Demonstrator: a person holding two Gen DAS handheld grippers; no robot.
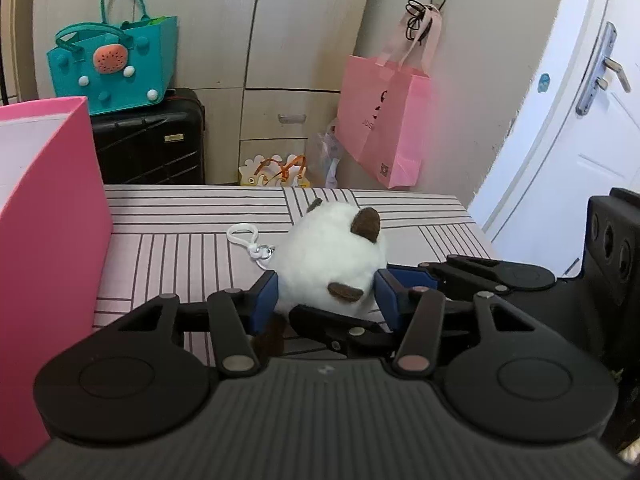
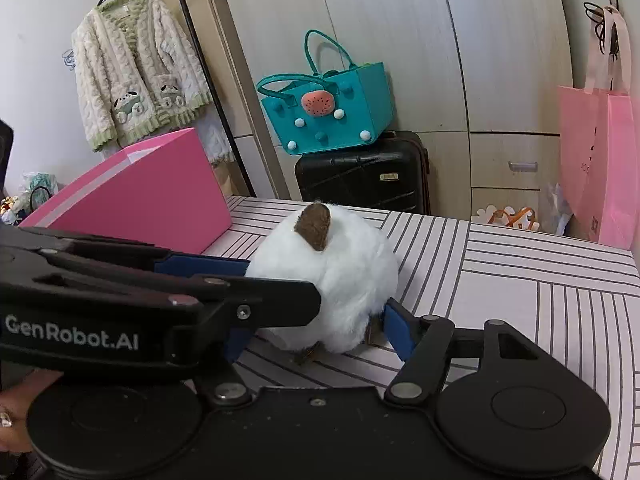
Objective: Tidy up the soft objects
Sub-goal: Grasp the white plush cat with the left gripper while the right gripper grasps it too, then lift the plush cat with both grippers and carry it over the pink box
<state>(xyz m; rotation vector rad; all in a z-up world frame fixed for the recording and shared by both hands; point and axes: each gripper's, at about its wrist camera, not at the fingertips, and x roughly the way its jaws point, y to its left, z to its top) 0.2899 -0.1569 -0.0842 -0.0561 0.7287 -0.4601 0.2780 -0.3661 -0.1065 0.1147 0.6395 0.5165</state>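
We have the round white fluffy plush toy with brown felt ears (image 1: 330, 256) sitting on the pink striped table cover (image 1: 180, 216), just right of the tall pink box (image 1: 44, 216), its white clip loop (image 1: 244, 236) lying on the box side. Left gripper (image 1: 326, 294) jaws are partly closed, blue pads (image 1: 266, 294) touching the plush on both sides. Right gripper (image 2: 320, 320) also straddles the plush half-open; we can't tell whether it grips.
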